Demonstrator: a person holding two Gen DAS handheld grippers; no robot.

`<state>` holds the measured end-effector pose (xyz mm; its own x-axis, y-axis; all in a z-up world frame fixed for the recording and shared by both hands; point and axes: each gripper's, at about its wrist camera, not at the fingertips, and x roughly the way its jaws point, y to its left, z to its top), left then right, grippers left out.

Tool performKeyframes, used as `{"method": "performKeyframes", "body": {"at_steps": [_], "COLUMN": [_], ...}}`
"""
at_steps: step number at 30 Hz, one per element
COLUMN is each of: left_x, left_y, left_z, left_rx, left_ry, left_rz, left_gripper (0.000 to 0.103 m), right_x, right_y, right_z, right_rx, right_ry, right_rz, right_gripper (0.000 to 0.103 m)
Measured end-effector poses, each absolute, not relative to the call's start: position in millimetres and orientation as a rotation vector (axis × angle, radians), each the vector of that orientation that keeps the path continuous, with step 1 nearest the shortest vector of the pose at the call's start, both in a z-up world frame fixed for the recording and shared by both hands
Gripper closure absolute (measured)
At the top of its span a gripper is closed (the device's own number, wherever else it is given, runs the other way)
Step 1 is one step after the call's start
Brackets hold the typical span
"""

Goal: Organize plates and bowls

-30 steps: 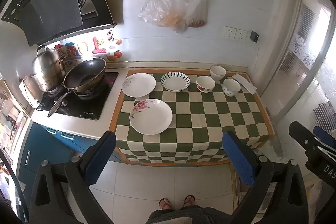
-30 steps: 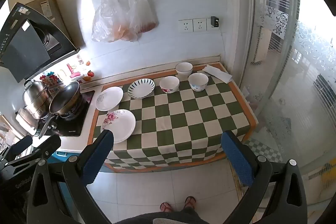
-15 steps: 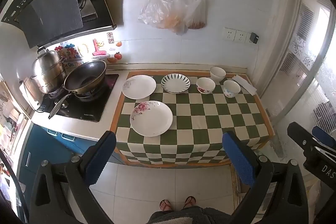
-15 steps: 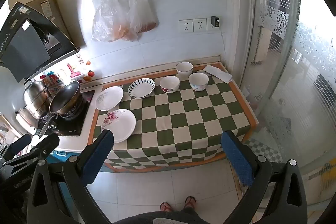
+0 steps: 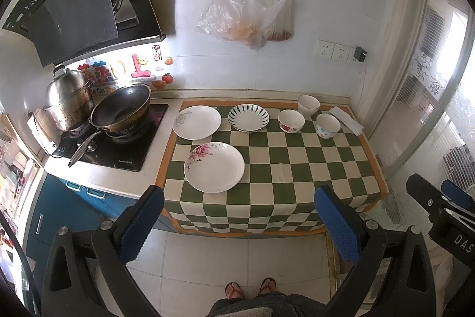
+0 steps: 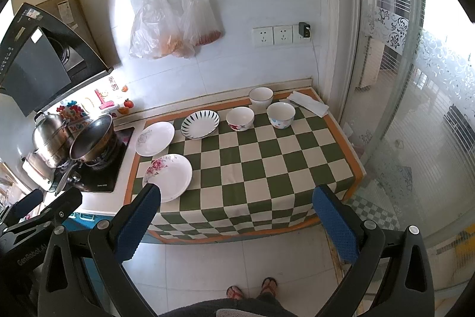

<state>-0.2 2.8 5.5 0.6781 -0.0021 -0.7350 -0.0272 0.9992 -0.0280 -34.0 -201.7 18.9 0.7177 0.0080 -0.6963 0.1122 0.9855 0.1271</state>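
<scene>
While both your hand-held grippers hover wide open and empty, well back from the surface point(image 5: 297, 168), the risk lies ahead: the rose plate point(image 5: 214, 167) sits near the front edge of the checkered cloth point(image 5: 326, 156), so a shallow pinch by the left hand-held gripper point(image 5: 237, 223) could skid it off; the bowls point(image 5: 291, 121) stand at the cloth's far edge, beyond the right hand-held gripper point(image 6: 236, 223).

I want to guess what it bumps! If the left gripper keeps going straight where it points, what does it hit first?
Probably the checkered tablecloth, just right of the pink-flower plate. The left gripper is open and empty; depth is hard to judge.
</scene>
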Motion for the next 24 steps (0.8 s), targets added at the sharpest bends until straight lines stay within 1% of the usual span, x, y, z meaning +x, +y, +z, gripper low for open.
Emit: {"method": "performKeyframes", "body": {"at_steps": [24], "left_x": [-0.5], "left_y": [6.2], "left_z": [2.5], "left_rx": [-0.037], "left_ry": [0.823], "left_rz": [0.015], "left_gripper": [0.000], "right_x": [-32.9], "right_y": [-201.0], "right_z": [20.5], "right_rx": [0.164], "right_ry": [0.769], "right_rz": [-0.052], "right_gripper": [0.000]}}
